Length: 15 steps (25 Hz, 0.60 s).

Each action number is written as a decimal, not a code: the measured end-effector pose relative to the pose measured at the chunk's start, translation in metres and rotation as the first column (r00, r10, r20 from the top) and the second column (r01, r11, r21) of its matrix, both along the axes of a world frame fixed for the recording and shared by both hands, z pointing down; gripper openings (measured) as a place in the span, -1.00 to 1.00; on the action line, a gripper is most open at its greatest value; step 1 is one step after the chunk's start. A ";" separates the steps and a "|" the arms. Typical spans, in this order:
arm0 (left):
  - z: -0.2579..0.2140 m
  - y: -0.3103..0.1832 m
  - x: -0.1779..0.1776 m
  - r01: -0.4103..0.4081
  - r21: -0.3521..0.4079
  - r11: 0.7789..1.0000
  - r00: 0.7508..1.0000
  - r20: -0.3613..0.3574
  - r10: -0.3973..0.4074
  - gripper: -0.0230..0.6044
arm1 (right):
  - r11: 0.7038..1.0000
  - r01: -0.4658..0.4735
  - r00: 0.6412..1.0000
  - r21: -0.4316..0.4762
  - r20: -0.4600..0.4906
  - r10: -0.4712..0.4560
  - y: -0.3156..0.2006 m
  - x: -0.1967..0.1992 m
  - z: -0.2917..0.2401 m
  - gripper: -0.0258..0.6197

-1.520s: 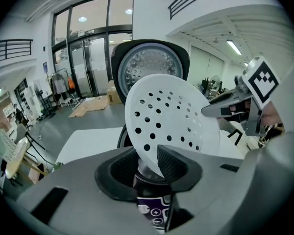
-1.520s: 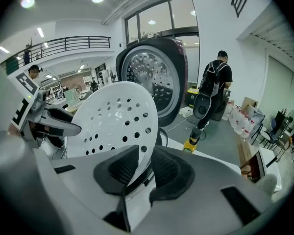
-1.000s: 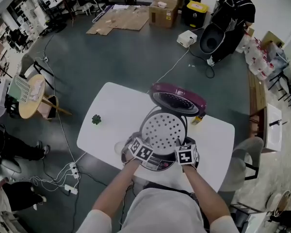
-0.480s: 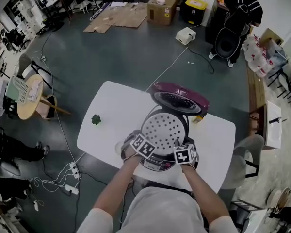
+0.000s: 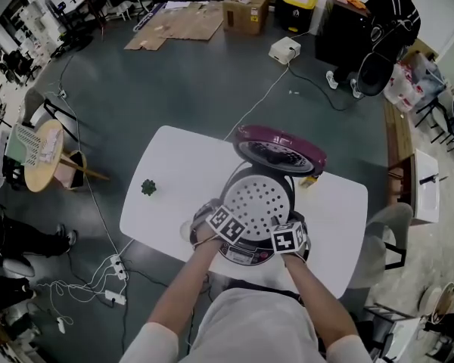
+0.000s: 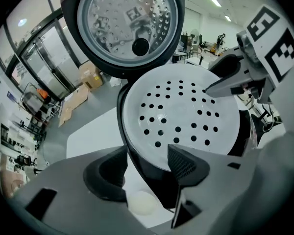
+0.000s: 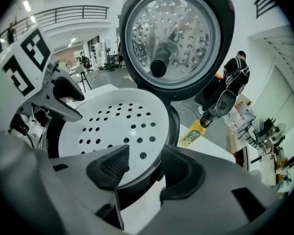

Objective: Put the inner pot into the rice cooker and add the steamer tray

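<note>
The white table (image 5: 166, 165) stands in a big workshop with a grey floor. The rice cooker (image 5: 246, 254) sits at its near edge, right in front of you, with its maroon lid (image 5: 280, 148) tipped back so the mouth is free. The perforated steamer tray (image 5: 256, 201) lies level across that mouth, seated inside the rim. You cannot see the inner pot; if it is in, the tray covers it.

You hold the left gripper (image 6: 147, 156) and the right gripper (image 7: 144, 156) at the near rim, one to each side. That is the kind of hold that keeps a wide, shallow tray from tipping. Both pairs of jaws have just been opening. The rim of tray and cooker runs between each pair, but the pads stand clear of it, so nothing is gripped. By my reading the tray is delivered and you are letting go.
</note>
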<state>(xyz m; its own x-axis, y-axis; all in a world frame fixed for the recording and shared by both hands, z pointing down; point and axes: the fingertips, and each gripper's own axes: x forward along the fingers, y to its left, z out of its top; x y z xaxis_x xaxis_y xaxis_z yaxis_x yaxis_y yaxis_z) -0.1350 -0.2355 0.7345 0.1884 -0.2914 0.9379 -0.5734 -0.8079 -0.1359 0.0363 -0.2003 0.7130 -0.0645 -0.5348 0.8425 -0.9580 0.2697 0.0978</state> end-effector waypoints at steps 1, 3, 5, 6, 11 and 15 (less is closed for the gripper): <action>0.001 0.001 0.000 0.002 0.006 1.000 1.000 -0.004 -0.002 -0.06 | 1.000 -0.002 1.000 -0.001 0.000 0.002 0.001 0.000 0.001 -0.25; 0.003 0.001 0.000 0.009 0.019 1.000 1.000 -0.010 -0.009 -0.06 | 1.000 0.004 1.000 0.004 -0.017 -0.004 0.001 0.002 0.004 -0.21; 0.002 -0.001 0.002 0.013 0.022 1.000 1.000 -0.017 -0.012 0.00 | 1.000 0.004 0.999 0.011 -0.041 -0.004 -0.001 0.007 0.005 -0.04; 0.001 -0.001 0.003 0.013 0.020 1.000 1.000 -0.023 -0.013 0.05 | 1.000 0.001 0.999 0.014 -0.050 0.000 -0.001 0.011 0.003 0.04; -0.008 0.001 0.004 0.037 0.029 0.999 0.995 -0.093 -0.034 0.10 | 0.999 -0.013 0.999 0.036 -0.039 0.015 0.001 0.019 -0.004 0.09; -0.020 0.004 0.007 0.077 0.080 0.994 0.975 -0.212 -0.059 0.03 | 0.997 -0.007 1.000 0.079 0.009 0.006 0.006 0.015 -0.009 0.05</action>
<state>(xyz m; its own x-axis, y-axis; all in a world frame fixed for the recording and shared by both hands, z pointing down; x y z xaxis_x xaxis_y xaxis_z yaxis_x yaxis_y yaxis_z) -0.1284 -0.2313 0.7146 0.3547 -0.3895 0.8500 -0.6499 -0.7562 -0.0754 0.0509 -0.1943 0.7042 -0.0684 -0.5997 0.7973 -0.9606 0.2553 0.1096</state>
